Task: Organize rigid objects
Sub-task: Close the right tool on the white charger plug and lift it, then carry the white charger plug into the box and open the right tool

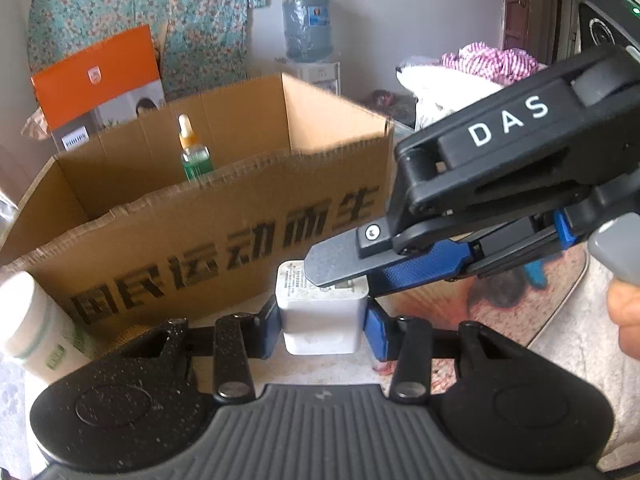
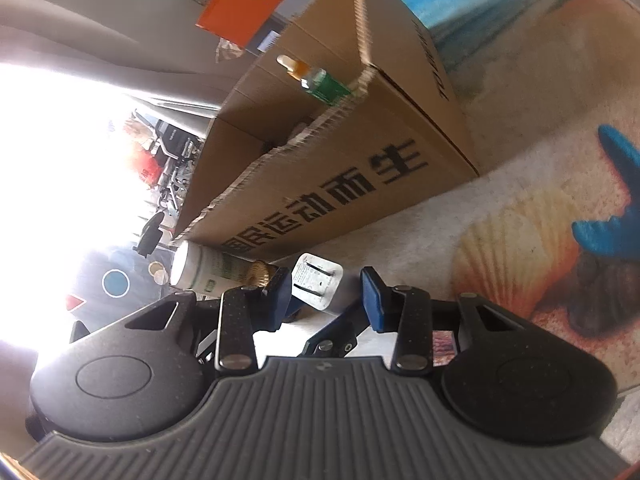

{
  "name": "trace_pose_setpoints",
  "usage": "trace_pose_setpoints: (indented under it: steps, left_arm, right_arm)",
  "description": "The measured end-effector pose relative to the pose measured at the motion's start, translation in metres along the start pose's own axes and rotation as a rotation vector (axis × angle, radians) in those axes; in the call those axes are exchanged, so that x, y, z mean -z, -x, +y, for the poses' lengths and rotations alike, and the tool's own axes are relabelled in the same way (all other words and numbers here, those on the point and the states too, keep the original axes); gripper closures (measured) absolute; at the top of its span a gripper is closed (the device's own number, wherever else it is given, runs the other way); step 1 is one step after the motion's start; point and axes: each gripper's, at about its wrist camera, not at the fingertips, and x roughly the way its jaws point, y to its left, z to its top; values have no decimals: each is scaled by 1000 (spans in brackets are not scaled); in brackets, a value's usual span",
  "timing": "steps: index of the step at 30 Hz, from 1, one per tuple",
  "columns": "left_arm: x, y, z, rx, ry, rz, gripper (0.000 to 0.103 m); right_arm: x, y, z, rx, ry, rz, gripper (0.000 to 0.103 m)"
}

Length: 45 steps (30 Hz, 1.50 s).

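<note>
Between the blue pads of the left gripper (image 1: 324, 328) sits the white, square plastic plug adapter (image 1: 320, 312). Both pads bear on its side walls, so this gripper is clamped on it, low over the beach-print mat (image 2: 520, 240) and just in front of the brown corrugated cardboard box (image 1: 200, 240).

The right gripper (image 2: 326, 298) reaches in from the side with its jaws parted. In its own view one pad overlaps the adapter's edge, while mat shows between the adapter and the other pad. In the left wrist view its grey finger lies across the pronged top face; whether it touches there I cannot tell.

The main risk, as I judge it, is the two grippers working against each other. If the right one closes on or pushes the prong face, it could twist the smooth block in the left pads and make it slip out. The left grip is also low on the block, so a quick lift could tip it.

Further out, the box's ragged front wall could catch the adapter as it is carried over. Inside the box, the upright green glass dropper bottle with an orange collar (image 1: 194, 156) could be knocked over by a careless drop. The white cylindrical bottle with a green label (image 1: 32, 320) lies beside the left gripper and could be nudged into rolling.
</note>
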Motion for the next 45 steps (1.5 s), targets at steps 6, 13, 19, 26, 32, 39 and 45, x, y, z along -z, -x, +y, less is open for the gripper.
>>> trace_pose_setpoints:
  steps: [6, 13, 19, 26, 32, 39, 45]
  left_arm:
    - [-25, 37, 3, -46, -25, -93, 59]
    - [-84, 45, 19, -69, 16, -144, 59]
    - [-133, 4, 47, -39, 130, -92, 59]
    - [-161, -71, 82, -6, 261, 45, 59]
    - [-169, -114, 95, 4, 335, 128, 59]
    - [-178, -142, 105, 4, 398, 197, 58]
    - [-178, -151, 110, 30, 434, 211, 56]
  right_arm:
    - [-11, 24, 34, -37, 89, -43, 66]
    - [-51, 45, 79, -70, 226, -89, 65]
    - [-115, 36, 93, -63, 293, -60, 65]
    - [-189, -20, 74, 12, 286, 50, 65]
    - [-226, -65, 56, 69, 290, 128, 65]
    - [-242, -94, 51, 125, 350, 168, 65]
    - [-250, -103, 51, 141, 380, 167, 65]
